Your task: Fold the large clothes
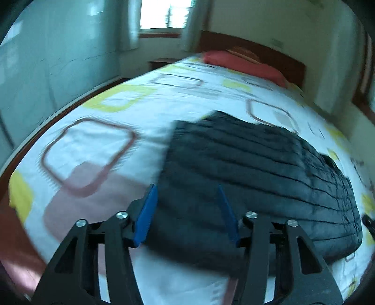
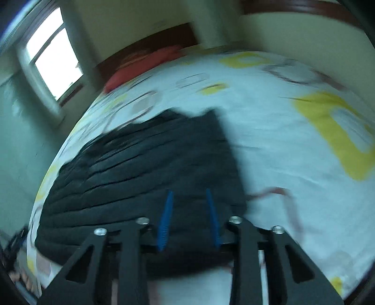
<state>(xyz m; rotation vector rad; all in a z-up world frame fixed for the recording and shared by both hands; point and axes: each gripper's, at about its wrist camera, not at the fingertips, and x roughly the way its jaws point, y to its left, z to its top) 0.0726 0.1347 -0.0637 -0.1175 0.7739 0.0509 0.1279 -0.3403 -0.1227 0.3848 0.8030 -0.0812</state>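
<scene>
A dark quilted jacket (image 1: pixel 253 178) lies spread flat on the bed, and it also shows in the right wrist view (image 2: pixel 145 169). My left gripper (image 1: pixel 187 190) is open, its blue pads (image 1: pixel 146 215) wide apart above the jacket's near left edge, holding nothing. My right gripper (image 2: pixel 188 193) is open too, its blue pads (image 2: pixel 165 220) apart above the jacket's near right part, holding nothing. Both views are blurred by motion.
The bed sheet (image 1: pixel 112 140) is white with yellow and brown squares. A red pillow (image 1: pixel 243 64) lies by the wooden headboard (image 1: pixel 269 52). A window (image 1: pixel 164 14) is behind the bed, and a wall (image 1: pixel 35 70) runs along its left side.
</scene>
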